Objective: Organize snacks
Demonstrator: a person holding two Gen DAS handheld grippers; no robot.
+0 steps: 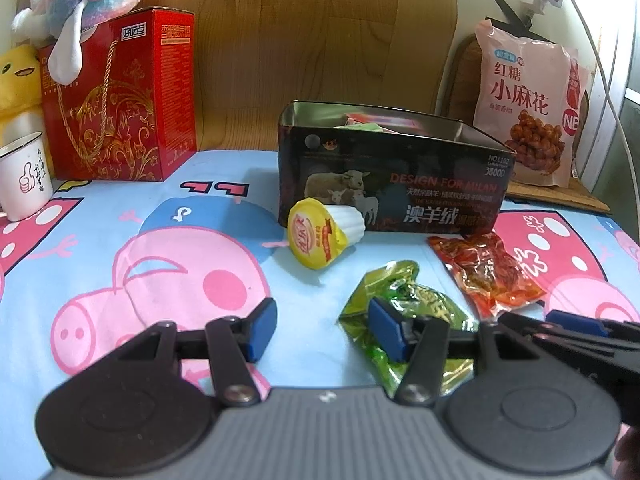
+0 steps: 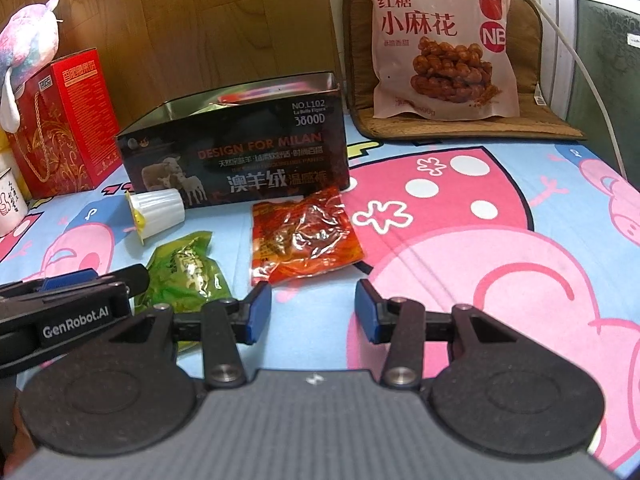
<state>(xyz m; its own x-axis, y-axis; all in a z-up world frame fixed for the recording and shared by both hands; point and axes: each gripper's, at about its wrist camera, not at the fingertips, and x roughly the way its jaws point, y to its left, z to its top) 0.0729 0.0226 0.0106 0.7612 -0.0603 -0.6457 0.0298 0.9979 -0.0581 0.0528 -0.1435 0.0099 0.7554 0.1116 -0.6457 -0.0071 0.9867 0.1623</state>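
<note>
An open black tin box (image 1: 392,184) (image 2: 240,152) stands on the cartoon-print cloth, with a few packets inside it. In front of it lie a white jelly cup with a yellow lid (image 1: 324,236) (image 2: 158,212), tipped on its side, a green snack packet (image 1: 404,304) (image 2: 188,272) and a red snack packet (image 1: 484,272) (image 2: 304,240). My left gripper (image 1: 322,330) is open just above the cloth; its right finger overlaps the green packet, with nothing between the pads. My right gripper (image 2: 314,312) is open and empty, just short of the red packet.
A red gift box (image 1: 120,100) (image 2: 56,128) with plush toys on it stands at the back left, beside a white mug (image 1: 24,176). A large pink snack bag (image 1: 528,104) (image 2: 440,40) leans on a brown mat (image 2: 540,120) at the back right. Cables hang at the right edge.
</note>
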